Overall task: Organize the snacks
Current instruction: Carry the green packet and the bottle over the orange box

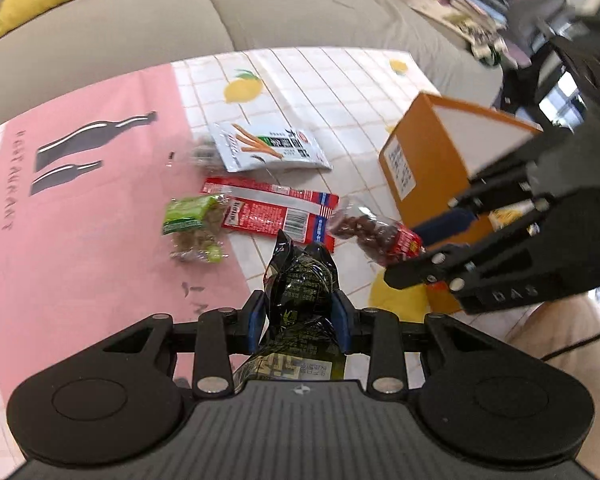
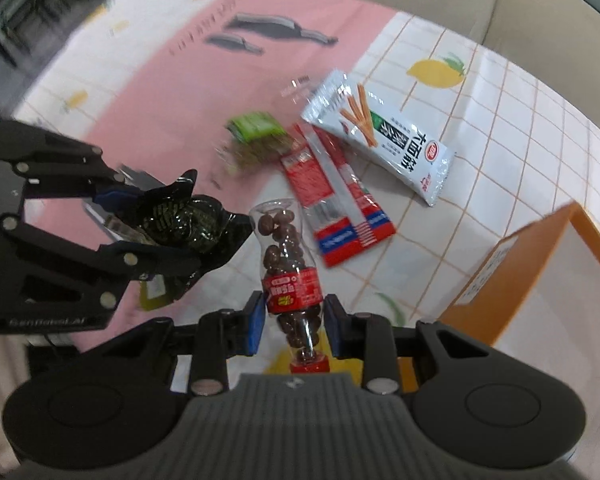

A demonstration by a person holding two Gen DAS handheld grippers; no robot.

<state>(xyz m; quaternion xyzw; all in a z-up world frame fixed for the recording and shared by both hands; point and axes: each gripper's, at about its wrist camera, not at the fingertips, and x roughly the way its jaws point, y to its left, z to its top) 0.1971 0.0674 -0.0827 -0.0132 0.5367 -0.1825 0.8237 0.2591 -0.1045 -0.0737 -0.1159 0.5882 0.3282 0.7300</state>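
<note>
- Beige sofa (image 1: 204, 8) borders the pink-and-lemon counter (image 1: 80, 208).
- Left hand-held gripper (image 1: 299, 322) clamps a black packet (image 1: 304, 280).
- Right hand-held gripper (image 2: 294, 322) clamps a chocolate bottle (image 2: 288, 264) beside the orange box (image 2: 540, 280).

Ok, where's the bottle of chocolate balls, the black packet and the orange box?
Bottle (image 2: 290, 276): right wrist view, on its red label.
Black packet (image 1: 304, 280): left wrist view, on its crinkled middle.
Orange box (image 1: 414, 148): left wrist view, on its orange side wall.
</note>
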